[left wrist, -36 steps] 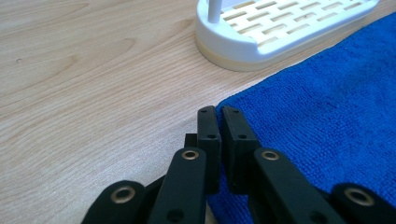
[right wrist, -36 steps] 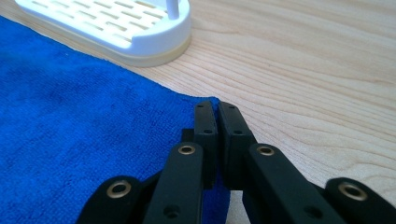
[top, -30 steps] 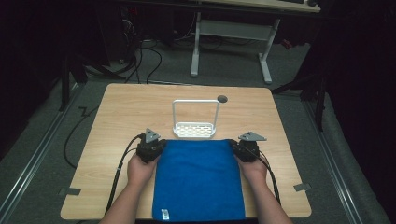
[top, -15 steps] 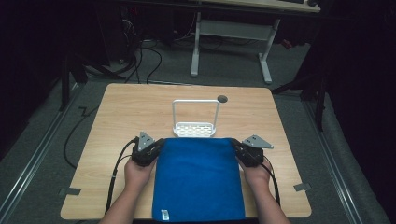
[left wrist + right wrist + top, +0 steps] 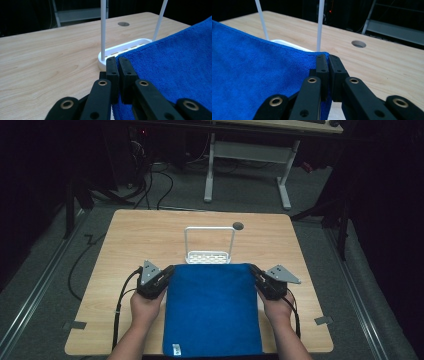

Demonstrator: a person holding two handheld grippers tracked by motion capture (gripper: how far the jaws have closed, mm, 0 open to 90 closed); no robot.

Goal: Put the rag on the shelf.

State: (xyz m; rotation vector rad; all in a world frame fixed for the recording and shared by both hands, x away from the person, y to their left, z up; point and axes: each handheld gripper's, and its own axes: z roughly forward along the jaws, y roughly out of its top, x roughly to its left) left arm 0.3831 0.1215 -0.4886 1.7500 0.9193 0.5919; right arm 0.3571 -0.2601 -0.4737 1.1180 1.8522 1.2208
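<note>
The blue towel lies spread on the table, its far edge just reaching the base of the white rack; the left gripper and right gripper each have their jaws pinched shut on a far corner. If one corner slips, I judge the towel would sag unevenly; lifting too low could snag the rack and tip it.

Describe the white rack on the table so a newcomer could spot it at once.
Start from the wooden table and find the blue towel spread on its near half. At the towel's far edge stands the white rack: a slotted tray base with a tall thin hoop rising from it, the one upright white thing there.
</note>
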